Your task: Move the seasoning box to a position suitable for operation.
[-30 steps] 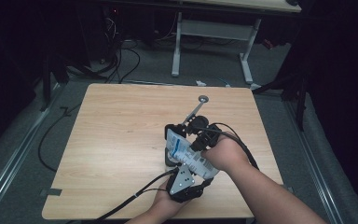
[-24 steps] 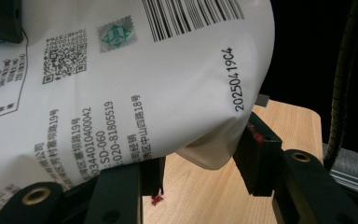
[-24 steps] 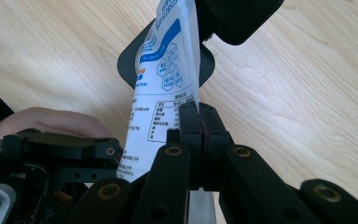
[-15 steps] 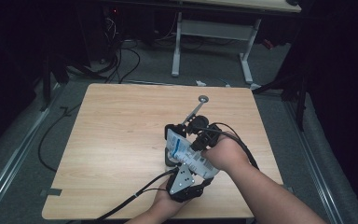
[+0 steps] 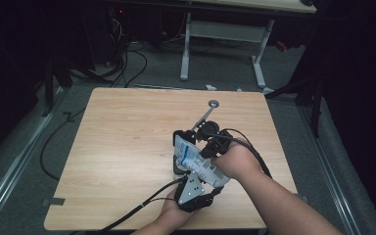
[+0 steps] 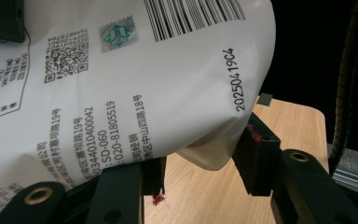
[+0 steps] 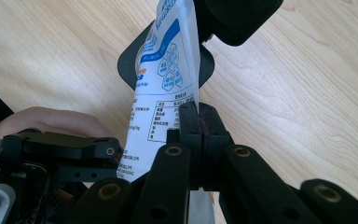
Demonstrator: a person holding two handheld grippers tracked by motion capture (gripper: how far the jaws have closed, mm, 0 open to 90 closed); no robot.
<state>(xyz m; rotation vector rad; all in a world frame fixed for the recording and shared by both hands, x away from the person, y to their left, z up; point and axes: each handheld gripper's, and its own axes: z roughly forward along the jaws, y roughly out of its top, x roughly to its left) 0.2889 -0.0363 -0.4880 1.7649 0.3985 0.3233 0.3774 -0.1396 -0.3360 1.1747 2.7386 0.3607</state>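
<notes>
we are holding a white printed pouch (image 5: 196, 161) above the near right part of the table (image 5: 127, 147), close to its near edge; its long axis is running from the near right up toward the far left. our right gripper (image 7: 199, 122) is pinching one edge of the pouch with its jaws pressed together on it. our left gripper (image 6: 200, 158) is clamping the pouch's bulging end between half-spread jaws. nothing is differing from a second ago; both hands are staying put. a metal spoon-like tool (image 5: 206, 111) is lying nearer the far edge.
</notes>
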